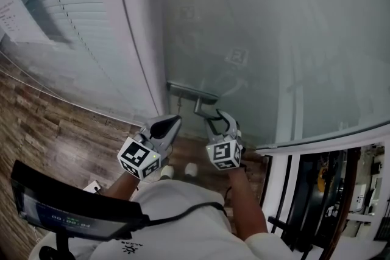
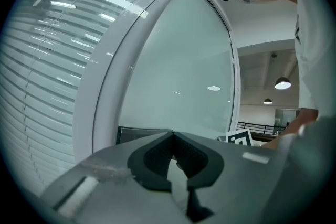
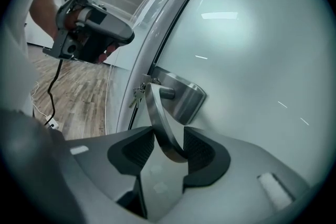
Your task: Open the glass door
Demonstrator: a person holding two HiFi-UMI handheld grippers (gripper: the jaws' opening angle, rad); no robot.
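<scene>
The frosted glass door (image 1: 274, 39) carries a steel lever handle (image 1: 201, 108) on a steel plate (image 1: 192, 93). My right gripper (image 1: 219, 122) is shut on the handle (image 3: 160, 118), which hangs tilted downward between the black pads, with its rounded end deep in the jaws (image 3: 169, 147). A bunch of keys (image 3: 139, 93) hangs at the lock beside the handle's plate (image 3: 184, 94). My left gripper (image 1: 172, 125) hovers just left of the handle, level, shut with nothing in it (image 2: 173, 136), and apart from the door (image 2: 178, 71).
A white door frame (image 1: 137, 33) stands left of the glass, with slatted blinds (image 1: 67, 9) beyond it. Wood floor (image 1: 55, 137) lies below left. A white rail and dark metal railings (image 1: 323, 192) are at the right. A black device (image 1: 67, 210) sits at the lower left.
</scene>
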